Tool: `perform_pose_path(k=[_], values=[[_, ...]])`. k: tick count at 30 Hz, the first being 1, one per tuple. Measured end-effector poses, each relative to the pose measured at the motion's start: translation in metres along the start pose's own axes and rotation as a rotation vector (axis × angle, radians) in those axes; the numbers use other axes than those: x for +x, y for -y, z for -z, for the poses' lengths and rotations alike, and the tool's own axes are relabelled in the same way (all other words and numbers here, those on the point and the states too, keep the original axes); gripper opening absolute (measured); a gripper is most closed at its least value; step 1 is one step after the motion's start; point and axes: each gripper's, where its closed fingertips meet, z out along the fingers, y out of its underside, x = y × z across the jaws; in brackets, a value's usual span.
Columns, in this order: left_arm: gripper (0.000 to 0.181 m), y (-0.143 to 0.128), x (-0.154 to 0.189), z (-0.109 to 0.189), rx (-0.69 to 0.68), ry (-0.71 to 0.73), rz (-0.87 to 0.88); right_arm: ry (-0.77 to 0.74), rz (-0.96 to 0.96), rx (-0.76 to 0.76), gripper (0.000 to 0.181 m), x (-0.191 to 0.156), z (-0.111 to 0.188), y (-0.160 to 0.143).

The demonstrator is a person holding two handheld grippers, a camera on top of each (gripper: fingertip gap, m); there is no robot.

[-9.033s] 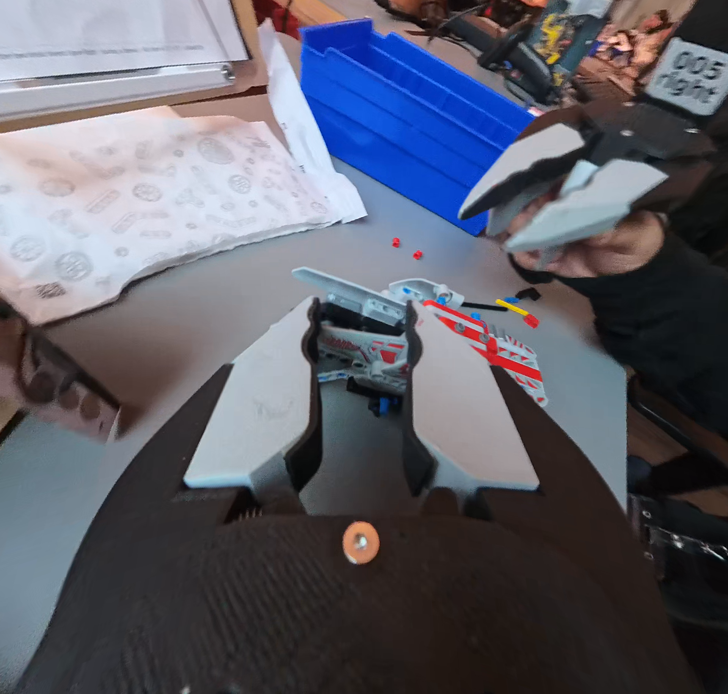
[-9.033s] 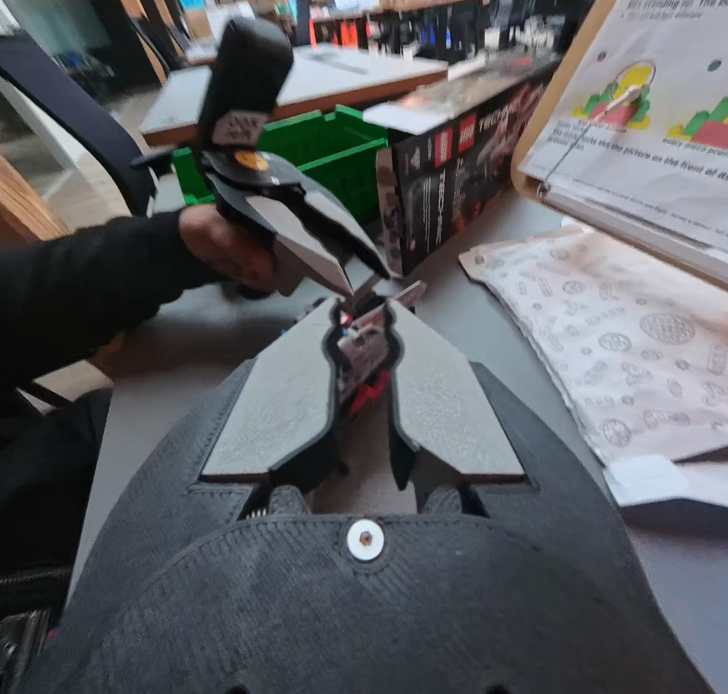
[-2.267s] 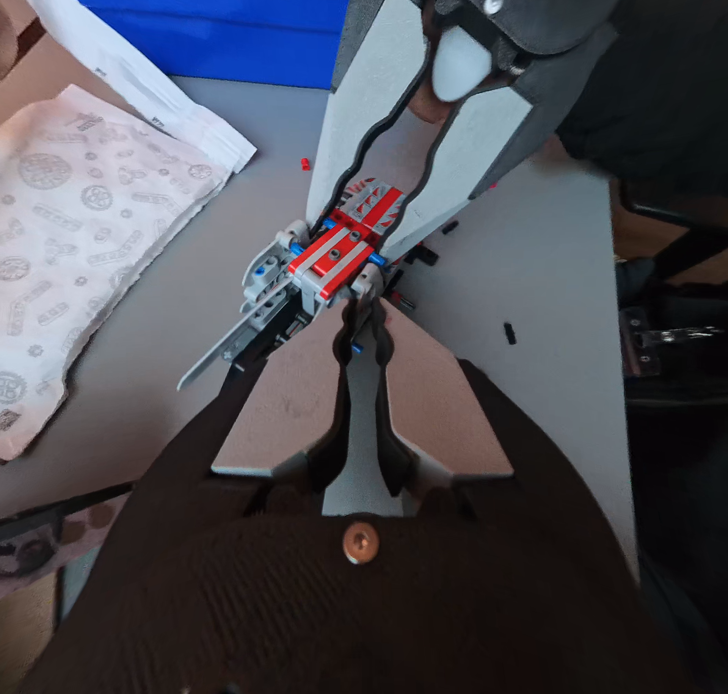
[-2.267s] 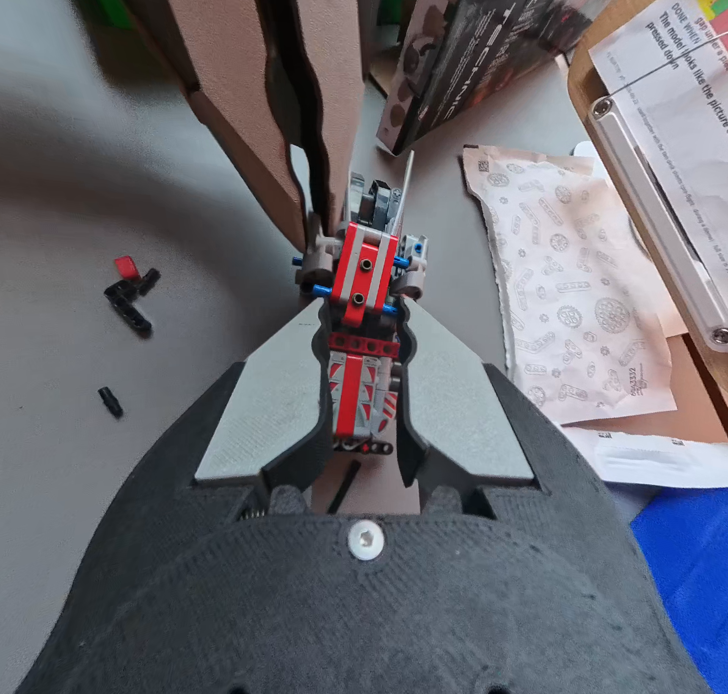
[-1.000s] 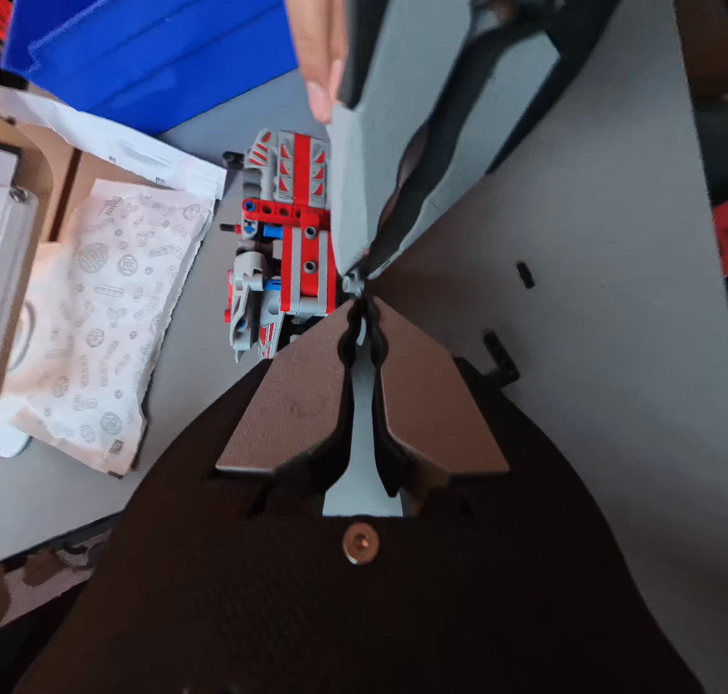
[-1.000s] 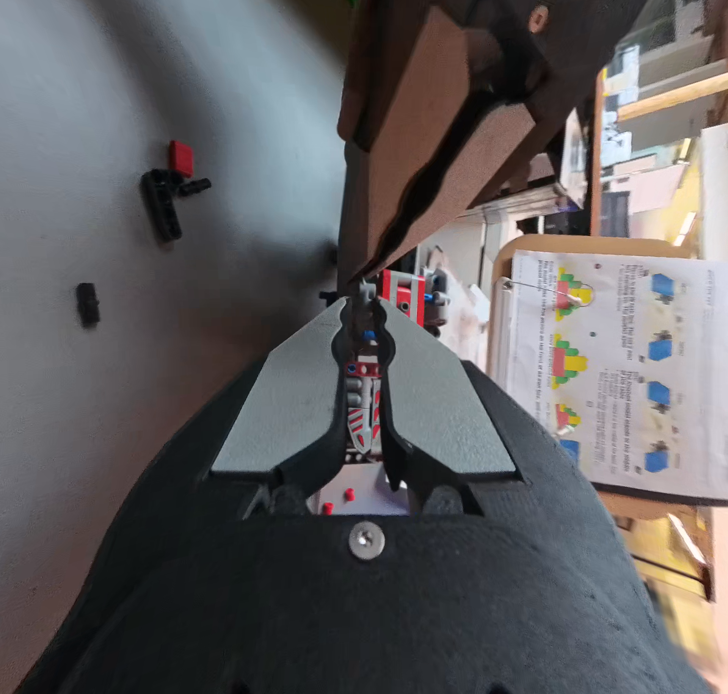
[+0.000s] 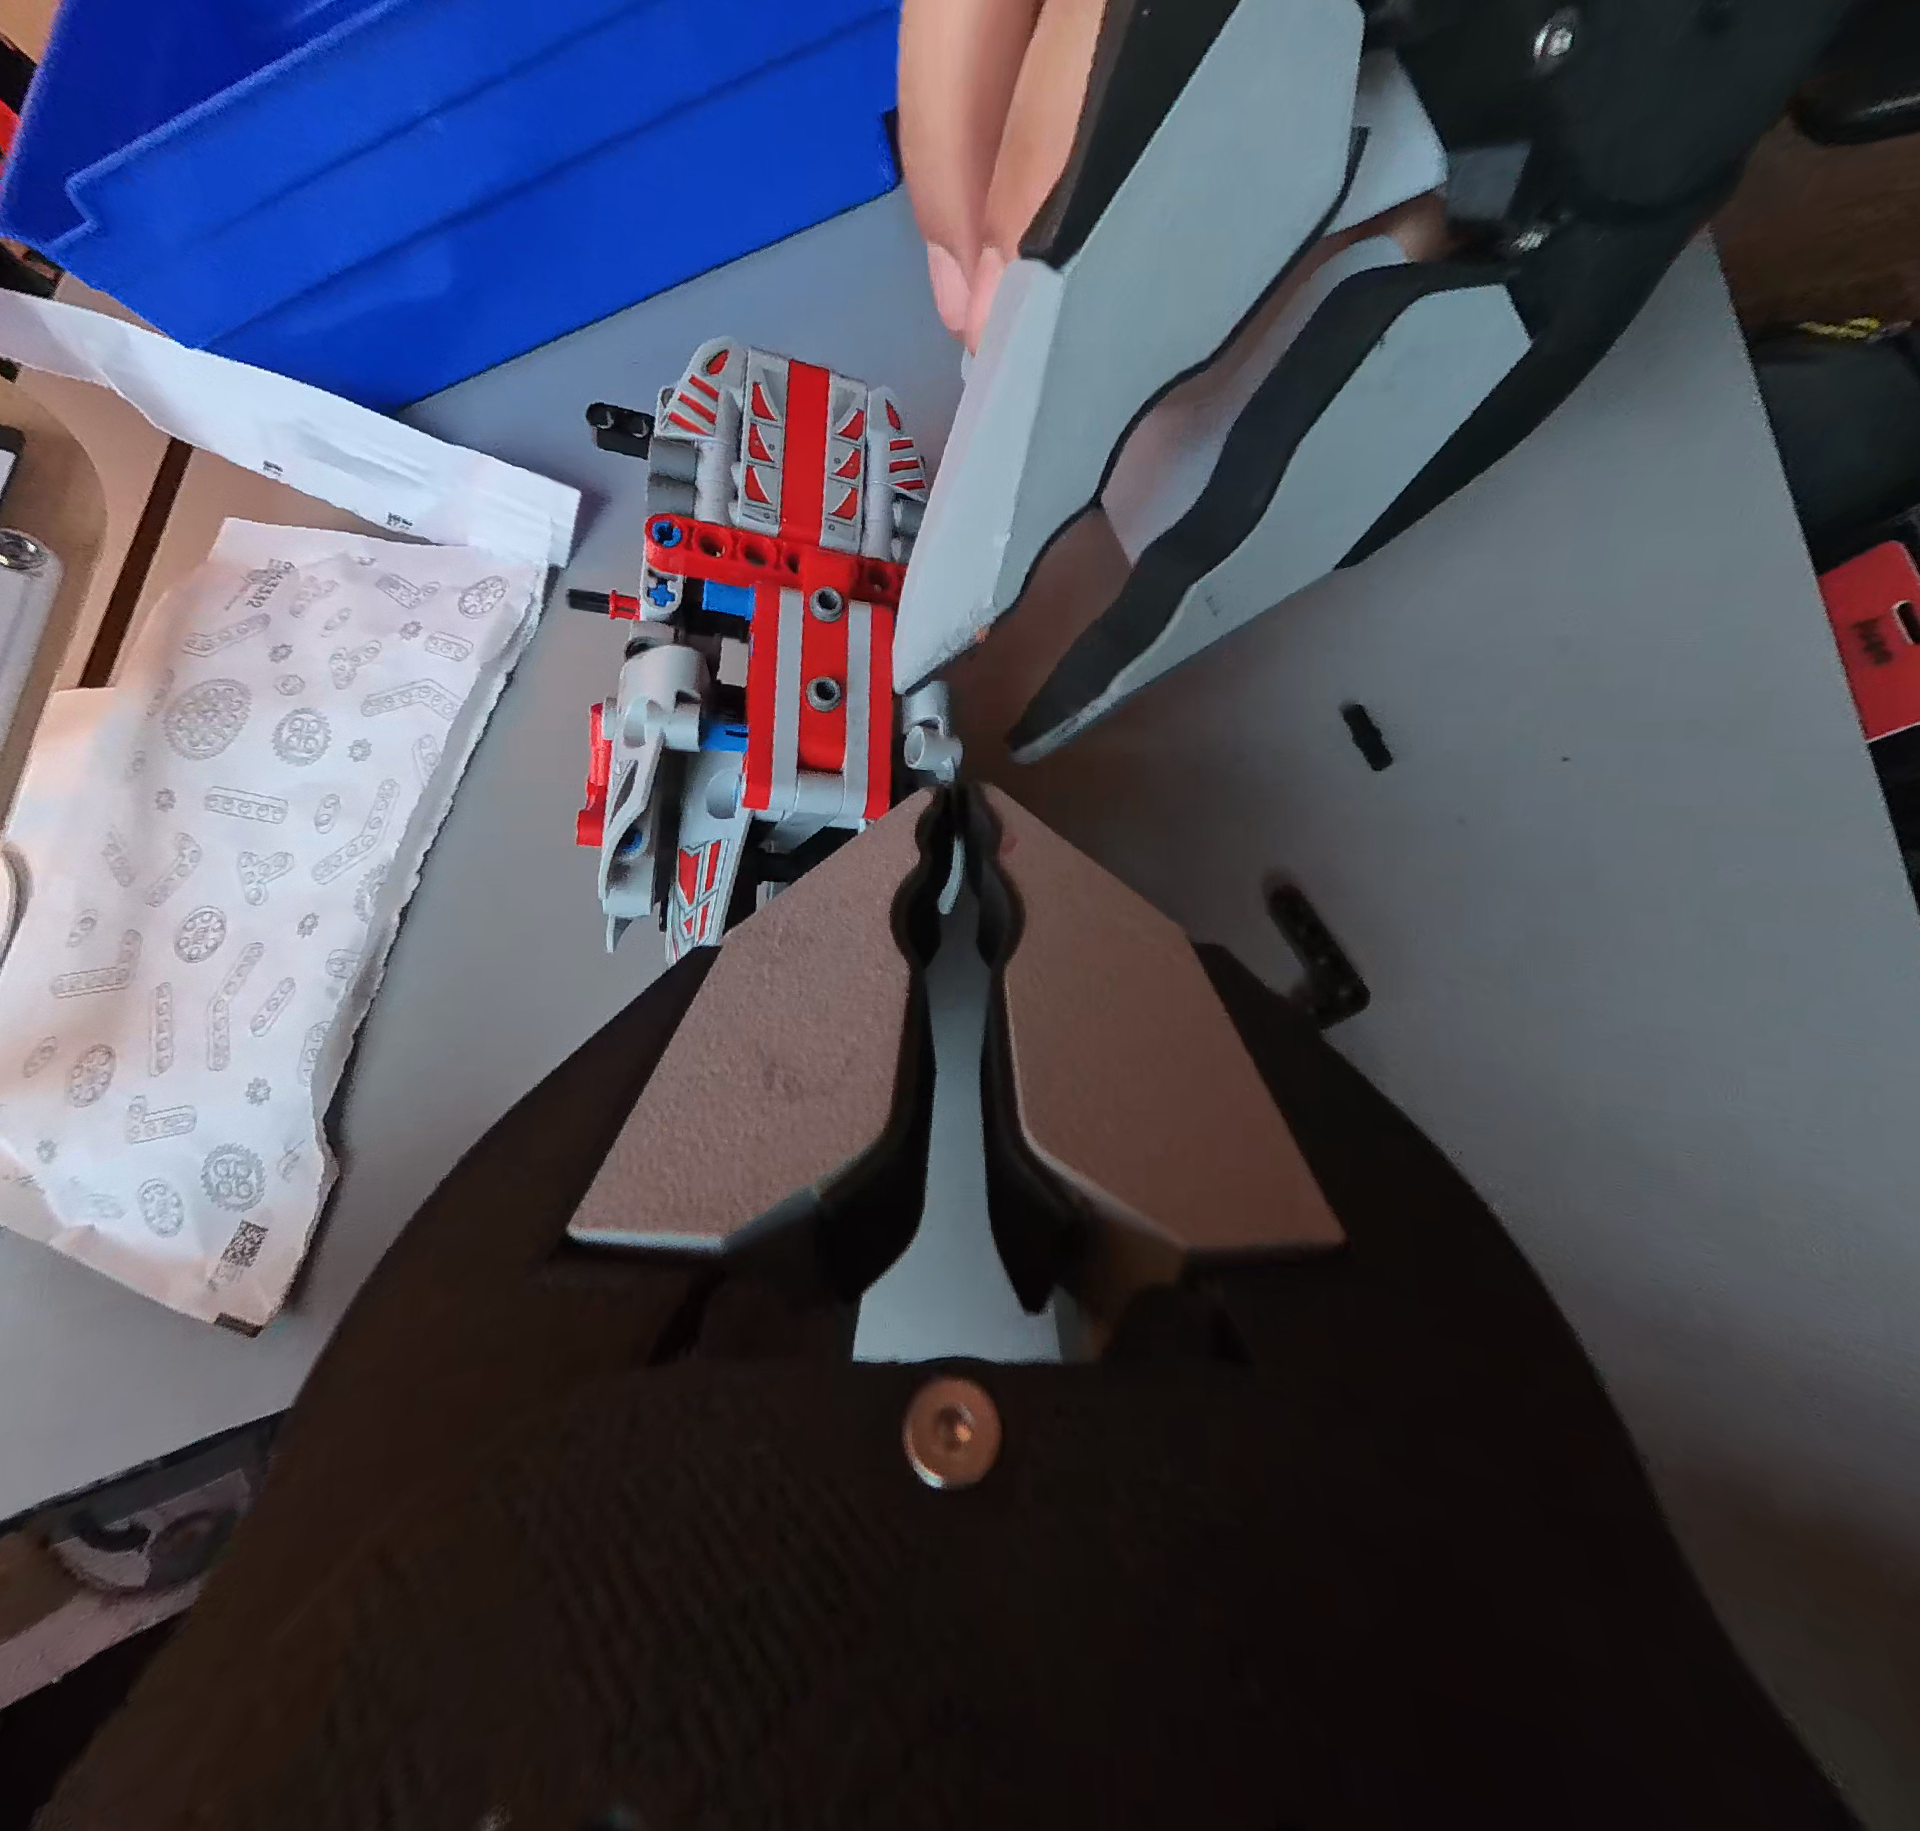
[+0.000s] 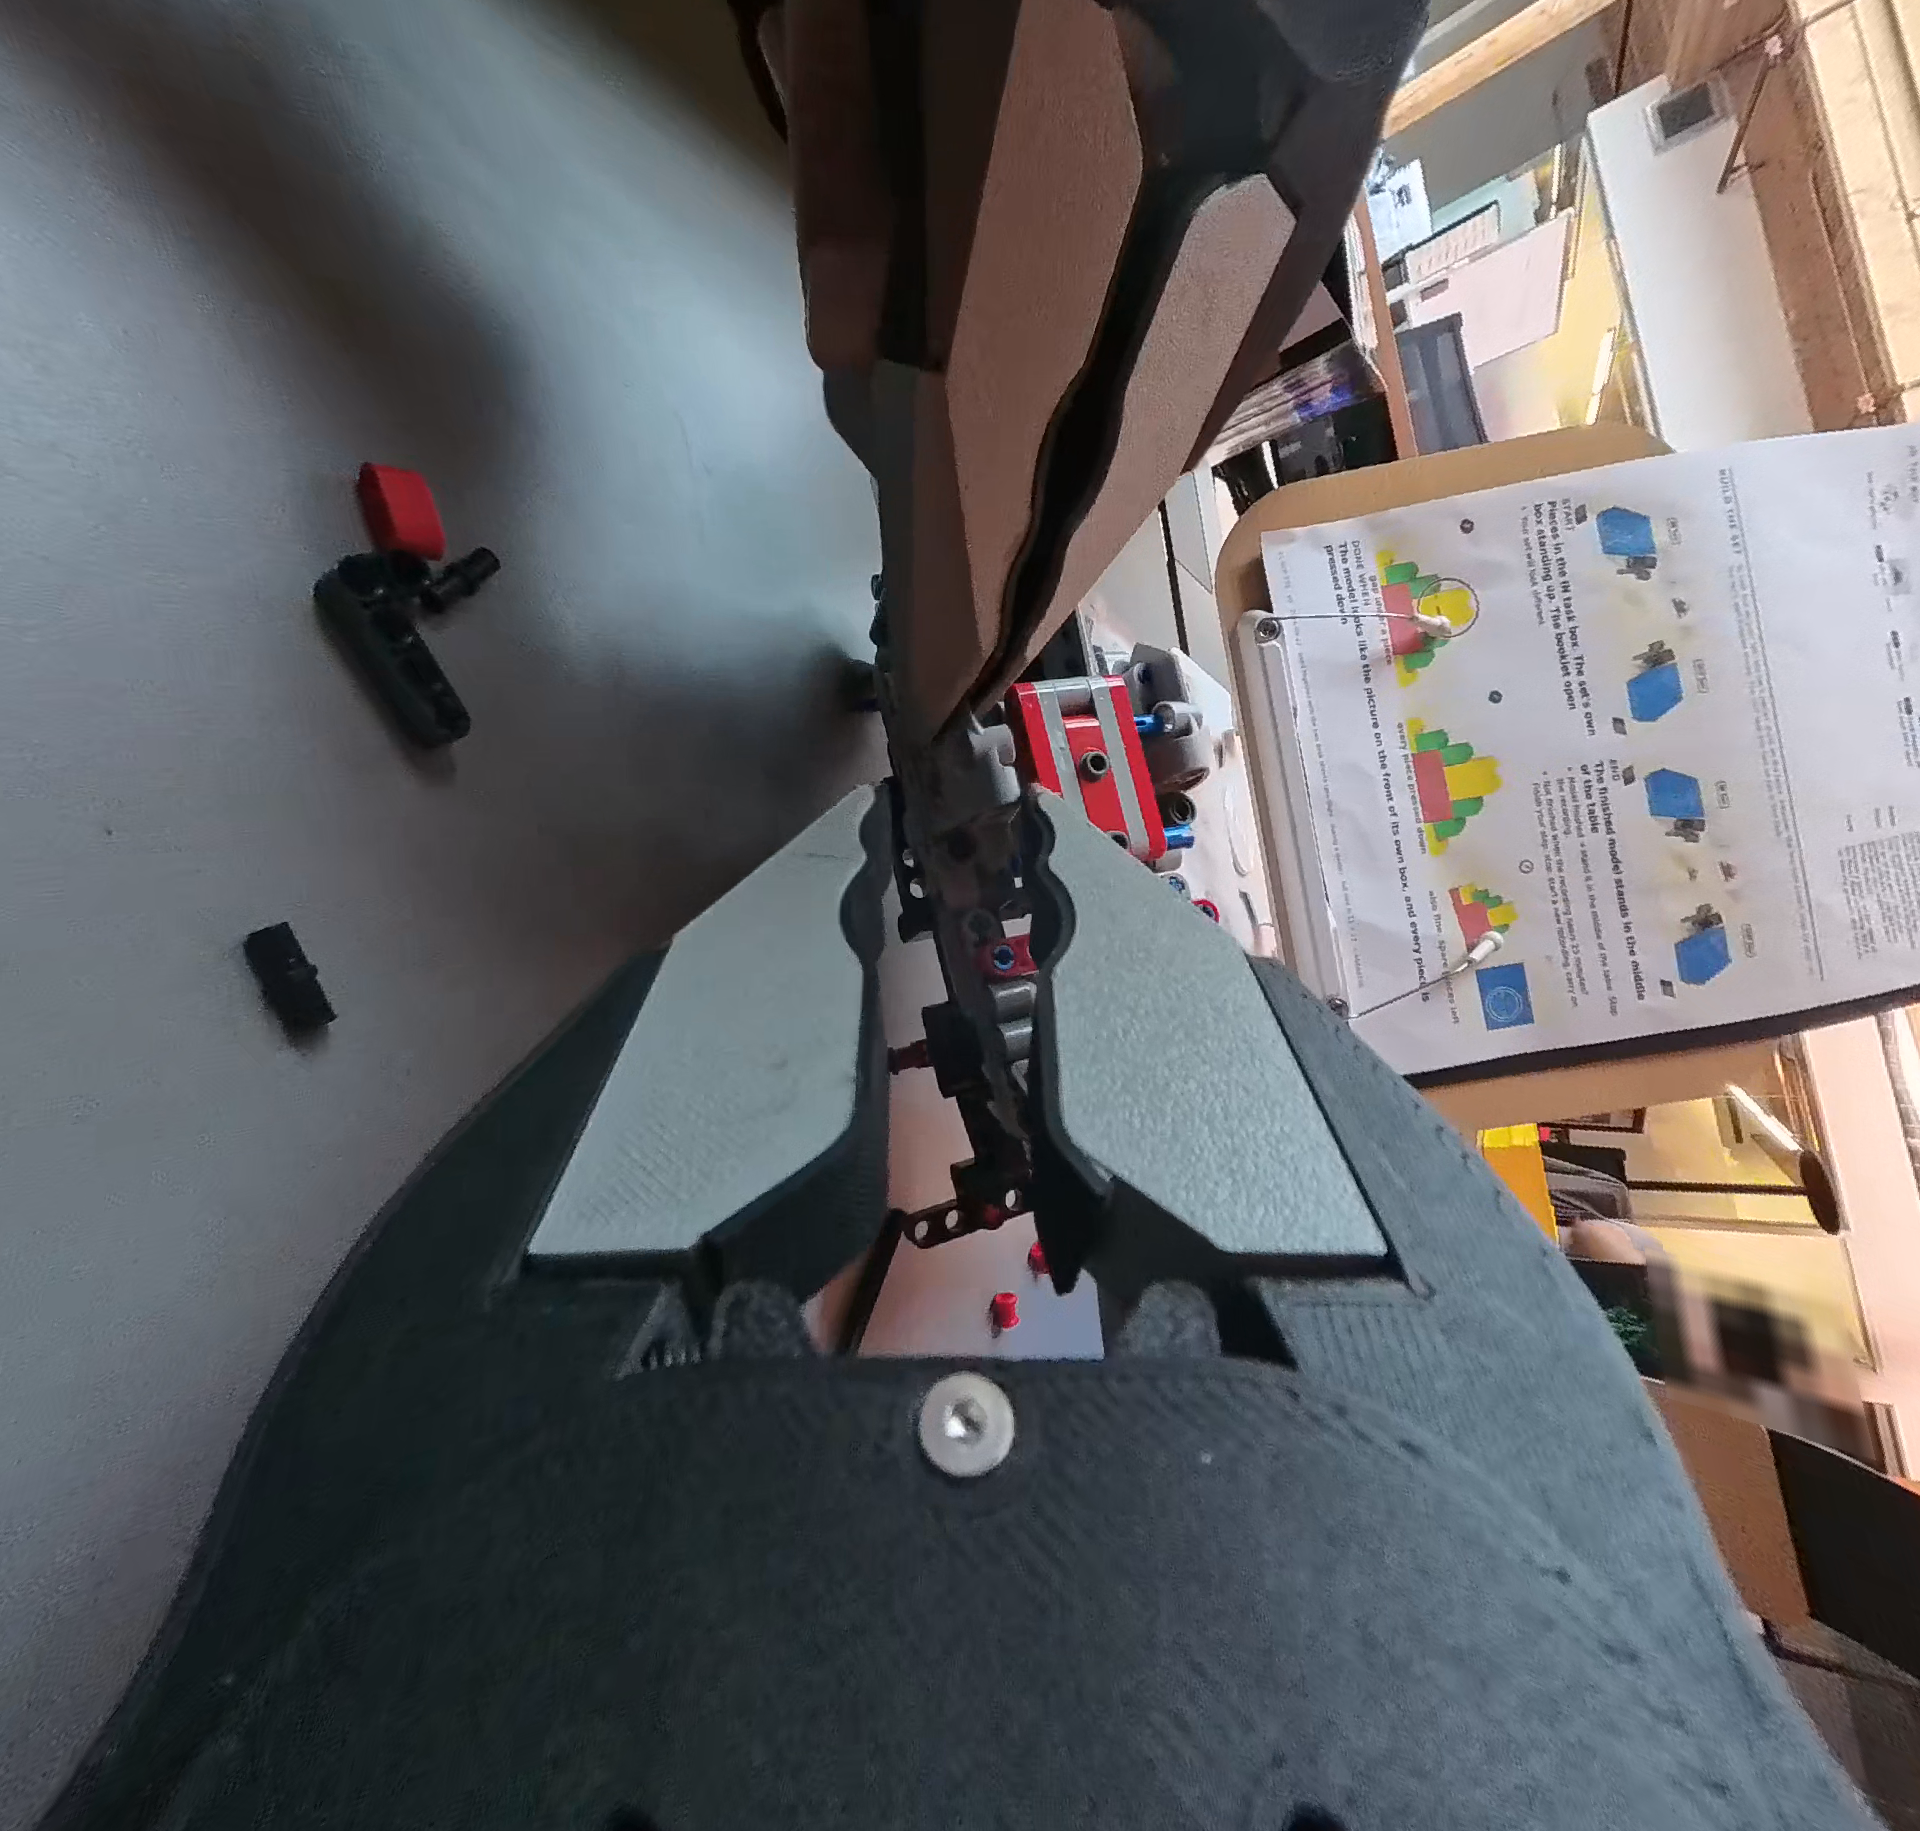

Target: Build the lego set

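Both grippers clench the red-and-grey plastic lego model (image 7: 790,659) — left gripper (image 7: 951,815) nipping a grey corner connector, right gripper (image 8: 961,908) clamping its side beam (light, rigid, but pop-apart), so grip the beams.

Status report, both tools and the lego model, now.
Left tool shut on a grey connector at the lego model's edge. Right tool shut on the model's side. Loose black pieces lie clear on the table.

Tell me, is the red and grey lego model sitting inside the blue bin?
No, the lego model lies on the grey table, in front of the blue bin and outside it.
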Motion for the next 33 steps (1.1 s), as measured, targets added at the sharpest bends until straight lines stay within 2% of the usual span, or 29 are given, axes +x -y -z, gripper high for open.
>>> perform_pose_path(k=[2, 6, 10, 15, 19, 22, 27, 30, 33], values=[[0.0, -0.001, 0.001, 0.0, -0.014, 0.001, -0.017, 0.008, -0.007, 0.0, 0.017, 0.0, -0.001, 0.001], [0.0, -0.001, 0.0, 0.001, -0.032, 0.006, -0.048, 0.03, 0.009, 0.02, 0.024, -0.003, -0.004, 0.001], [0.0, -0.004, 0.002, 0.002, -0.038, -0.019, -0.078, 0.076, 0.043, 0.042, 0.022, -0.005, -0.006, 0.004], [0.0, -0.007, 0.004, 0.004, -0.054, -0.056, -0.109, 0.145, 0.137, 0.011, 0.01, -0.003, -0.012, 0.006], [0.0, -0.007, 0.002, 0.004, -0.041, -0.056, -0.089, 0.204, 0.18, -0.035, 0.013, -0.005, -0.016, 0.007], [0.0, -0.009, 0.003, 0.005, -0.046, -0.053, -0.069, 0.234, 0.168, -0.019, 0.009, -0.006, -0.018, 0.009], [0.0, -0.013, 0.0, 0.004, -0.068, -0.02, -0.071, 0.287, 0.167, -0.077, 0.009, -0.007, -0.025, 0.007], [0.0, -0.013, -0.008, 0.003, -0.047, 0.079, -0.035, 0.303, 0.141, -0.038, 0.008, -0.001, -0.027, 0.004], [0.009, -0.027, -0.027, 0.017, -0.148, 0.323, -0.08, 0.31, 0.076, -0.018, 0.007, 0.003, -0.029, -0.001]])
